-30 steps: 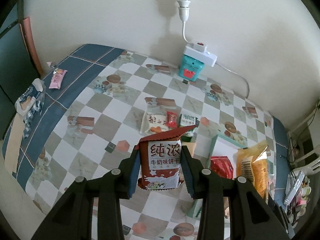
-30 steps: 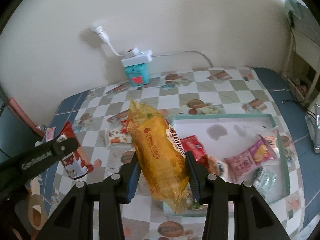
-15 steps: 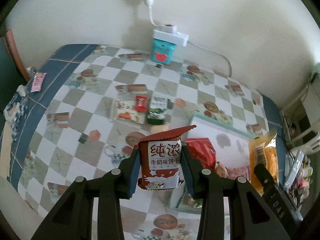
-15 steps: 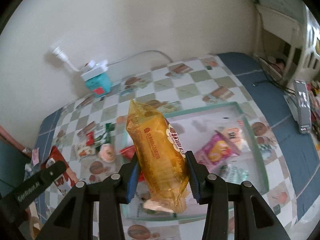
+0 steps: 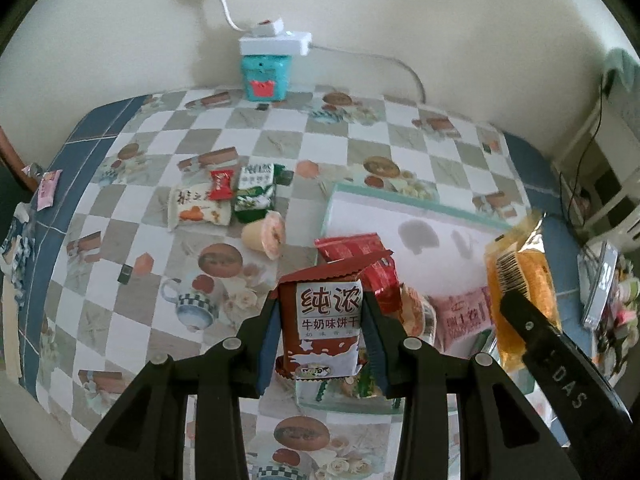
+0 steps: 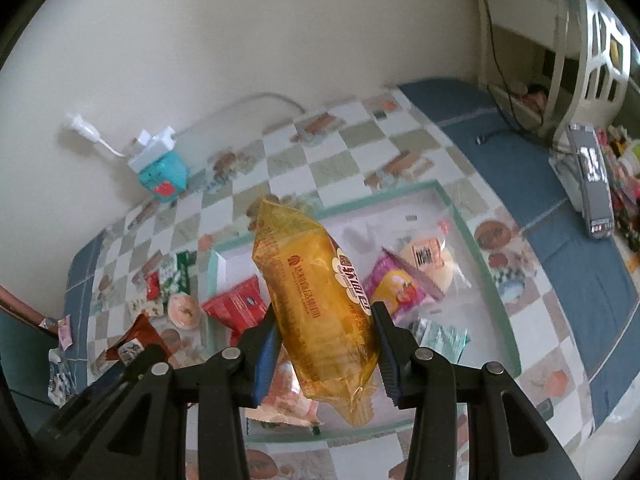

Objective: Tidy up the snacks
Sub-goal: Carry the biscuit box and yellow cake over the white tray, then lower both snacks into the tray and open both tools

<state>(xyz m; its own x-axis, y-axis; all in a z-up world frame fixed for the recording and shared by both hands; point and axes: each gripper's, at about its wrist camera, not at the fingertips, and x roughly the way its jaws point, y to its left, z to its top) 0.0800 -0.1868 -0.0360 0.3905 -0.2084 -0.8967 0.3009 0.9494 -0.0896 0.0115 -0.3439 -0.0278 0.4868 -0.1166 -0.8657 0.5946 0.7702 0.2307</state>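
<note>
Checked vinyl-covered table (image 5: 100, 240) under everything; shallow white tray with a teal rim (image 6: 486, 280) on it, already crowded at the near end. Risks first. Dropping both packs there at once likely to stack them on the red foil pouch (image 6: 236, 304) and the pink sachet (image 6: 394, 286), then slide over the low rim. Packs close together over the tray, so collision between grippers possible if lowered together. Soft bags gripped only at the lower part, upper part free: may swing or slip on tilt.

Right gripper (image 6: 326, 344) pinching the long yellow-orange plastic bread bag (image 6: 316, 304), held over the tray's near half. Left gripper (image 5: 320, 334) pinching the small brown-and-white milk biscuit pack (image 5: 326, 320), hanging above the tray's near left corner, over the red pouch.

Free space: far half of tray mostly bare.

Left on the table, outside the tray: white orange-print wrapper (image 5: 198, 212), green-and-white packet (image 5: 256, 190), small red candy wrapper (image 5: 221, 185), peach jelly cup (image 5: 266, 234) lying on its side just beside the tray's left rim. Small pink sachet (image 5: 49, 189) far off at the table's left edge. Teal box with white power strip on top (image 5: 266, 76) at the wall, not in the way.
</note>
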